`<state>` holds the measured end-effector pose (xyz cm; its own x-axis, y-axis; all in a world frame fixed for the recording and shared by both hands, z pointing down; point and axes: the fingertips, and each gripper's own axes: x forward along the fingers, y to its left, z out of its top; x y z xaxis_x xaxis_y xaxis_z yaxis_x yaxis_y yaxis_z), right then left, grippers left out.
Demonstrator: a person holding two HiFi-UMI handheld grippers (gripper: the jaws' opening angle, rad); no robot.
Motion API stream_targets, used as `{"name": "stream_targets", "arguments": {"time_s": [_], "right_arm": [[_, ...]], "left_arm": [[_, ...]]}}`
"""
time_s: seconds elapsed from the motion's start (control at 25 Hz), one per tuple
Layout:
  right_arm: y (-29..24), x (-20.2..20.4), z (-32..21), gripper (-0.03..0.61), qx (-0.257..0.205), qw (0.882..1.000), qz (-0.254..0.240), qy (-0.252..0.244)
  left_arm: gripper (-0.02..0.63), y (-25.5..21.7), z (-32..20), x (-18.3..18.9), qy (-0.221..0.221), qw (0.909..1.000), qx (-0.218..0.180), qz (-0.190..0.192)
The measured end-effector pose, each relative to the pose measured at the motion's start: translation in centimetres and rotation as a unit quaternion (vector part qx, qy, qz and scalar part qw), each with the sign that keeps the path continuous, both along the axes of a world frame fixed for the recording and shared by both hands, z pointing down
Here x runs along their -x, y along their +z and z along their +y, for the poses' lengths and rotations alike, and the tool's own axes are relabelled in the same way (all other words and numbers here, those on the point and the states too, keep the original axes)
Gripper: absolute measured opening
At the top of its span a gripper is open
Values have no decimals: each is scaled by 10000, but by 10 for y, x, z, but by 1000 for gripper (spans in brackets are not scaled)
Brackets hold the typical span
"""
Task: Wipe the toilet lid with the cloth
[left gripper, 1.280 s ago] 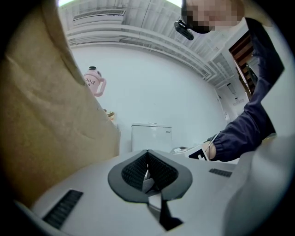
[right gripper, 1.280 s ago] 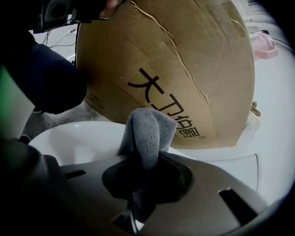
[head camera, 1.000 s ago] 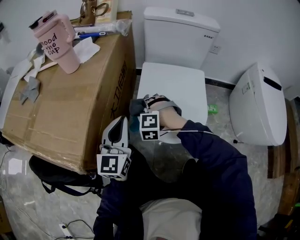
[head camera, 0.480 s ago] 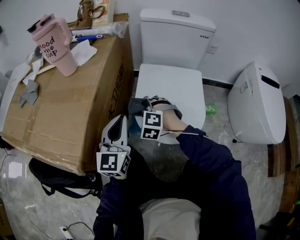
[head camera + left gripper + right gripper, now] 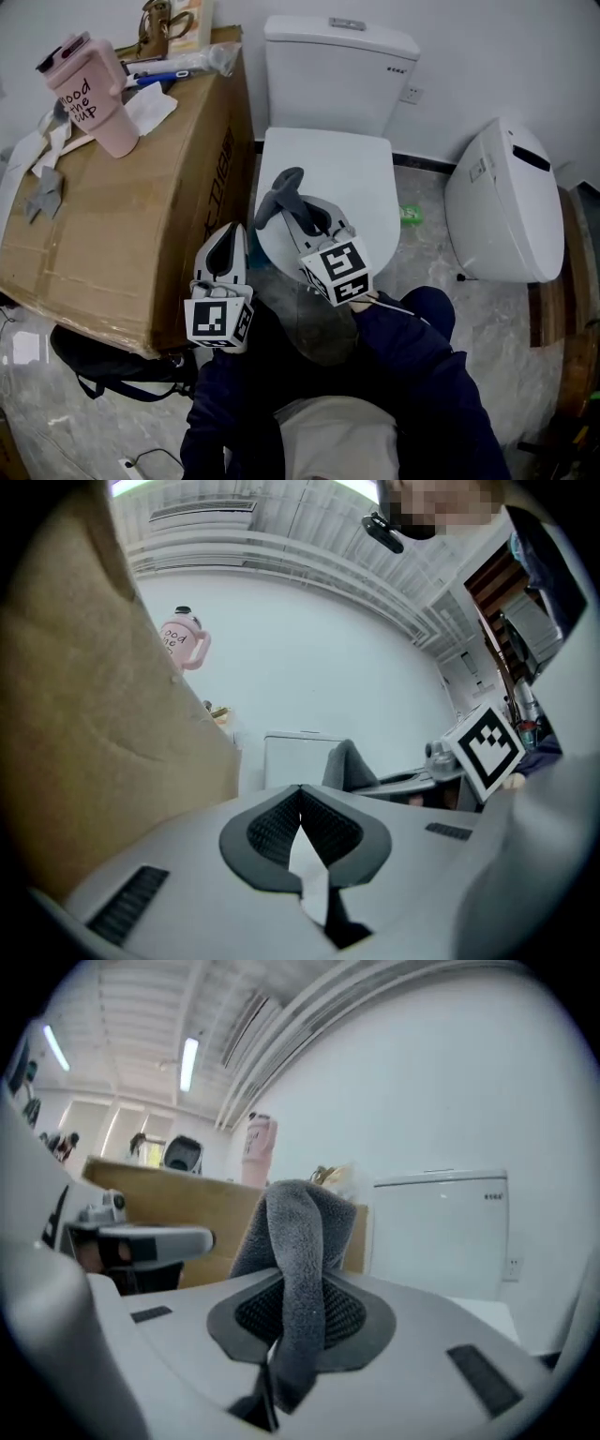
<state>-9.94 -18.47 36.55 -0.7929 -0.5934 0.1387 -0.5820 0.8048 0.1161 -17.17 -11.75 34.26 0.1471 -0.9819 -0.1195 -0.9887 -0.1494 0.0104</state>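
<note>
The white toilet lid (image 5: 333,173) lies closed below the cistern (image 5: 333,70). My right gripper (image 5: 298,214) is lifted over the lid's near half, tilted up, shut on a grey cloth (image 5: 275,194) that sticks out of its jaws. In the right gripper view the cloth (image 5: 298,1269) hangs folded between the closed pads, with the cistern (image 5: 441,1232) behind. My left gripper (image 5: 225,258) hovers left of the bowl beside the cardboard box, jaws closed with nothing in them; in the left gripper view its jaw tips (image 5: 302,803) meet, and the cloth (image 5: 345,766) shows beyond.
A large cardboard box (image 5: 112,187) stands left of the toilet, carrying a pink tumbler (image 5: 89,94), tissues and small items. A second white toilet seat unit (image 5: 506,202) leans at the right. A black bag (image 5: 103,361) lies on the marble floor under the box.
My right gripper has lifted off the lid's front edge and tipped upward, raising the cloth clear of the surface. The left gripper has stayed about where it was.
</note>
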Motion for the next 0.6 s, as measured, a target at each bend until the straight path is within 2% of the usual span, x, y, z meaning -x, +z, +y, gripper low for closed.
{"name": "stream_targets", "arguments": {"time_s": [0.12, 0.24, 0.6], "right_arm": [[-15, -18, 5, 67, 89, 9972, -700, 248], [-16, -33, 8, 67, 110, 9928, -1104, 442], [-19, -39, 8, 66, -186, 9918, -1092, 634]], "left_arm": [[15, -1, -2, -4, -4, 10000, -15, -49], [15, -2, -4, -7, 9, 10000, -4, -97], [15, -1, -7, -16, 65, 9999, 4, -119]]}}
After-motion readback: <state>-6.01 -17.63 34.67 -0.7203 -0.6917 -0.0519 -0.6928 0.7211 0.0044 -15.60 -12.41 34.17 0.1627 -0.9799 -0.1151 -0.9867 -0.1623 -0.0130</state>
